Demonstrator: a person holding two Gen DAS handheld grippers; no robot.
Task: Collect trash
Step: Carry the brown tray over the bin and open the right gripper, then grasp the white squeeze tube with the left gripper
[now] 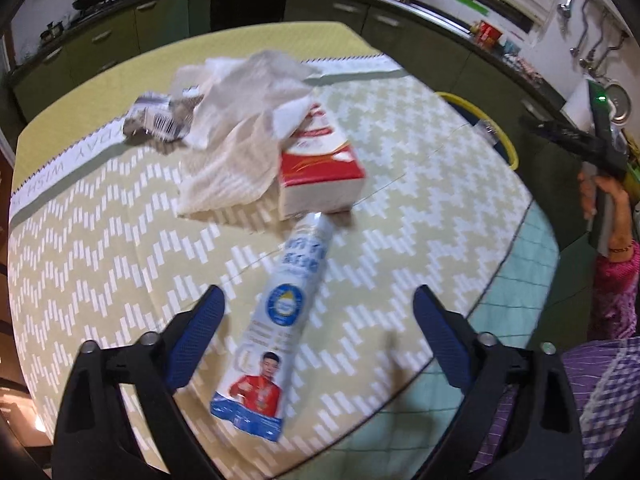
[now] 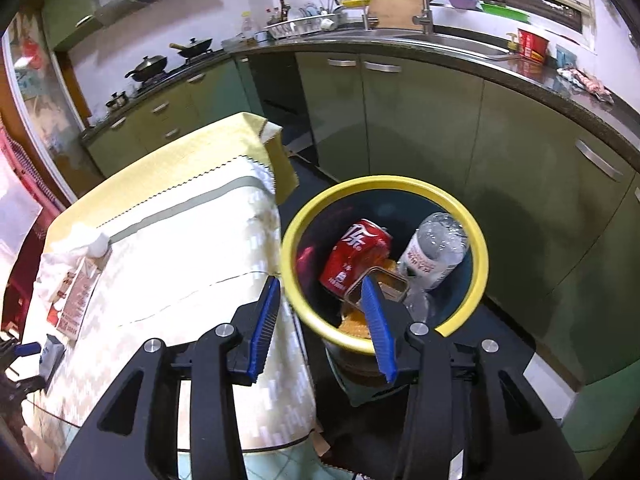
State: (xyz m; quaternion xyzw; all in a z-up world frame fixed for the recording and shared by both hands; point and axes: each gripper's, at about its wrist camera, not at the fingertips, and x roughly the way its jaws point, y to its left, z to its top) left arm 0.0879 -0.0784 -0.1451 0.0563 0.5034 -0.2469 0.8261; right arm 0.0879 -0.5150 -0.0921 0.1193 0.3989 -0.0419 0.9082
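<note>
Left wrist view: looking down at the table (image 1: 100, 240) with its zigzag cloth, pretty blurry tbh
Crumpled wrapper (image 1: 158, 118): far left of the pile, barcode showing, lying on the cloth right against the tissue
Tissue (image 1: 240, 132): big crumpled whitish wad, draped partly over the red box
Red box (image 1: 320, 164): red and white carton lying flat, its near end just touching the tip of the tube
Tube (image 1: 276, 320): flattened white and blue tube with a picture of a person in red, lying lengthways on the cloth between the two blue pads, not touched by either
Left gripper (image 1: 316, 332): released, spread wide on both sides of the tube, gaps on each side
Hand (image 1: 600, 196): far right edge, wrapped round the handle of the other tool, pink patterned sleeve under it

Right wrist view: table corner on the left, kitchen cabinets behind
Right gripper (image 2: 322, 312): released, nothing between the blue pads, hanging over the near rim of the bin
Bin (image 2: 476, 240): yellow rim, on the floor just beside the table
Red can (image 2: 352, 256): inside the bin, tilted
Tin (image 2: 380, 288): small open metal tin in the bin, partly behind the right pad
Plastic bottle (image 2: 434, 252): clear, lying in the bin right of the can
</note>
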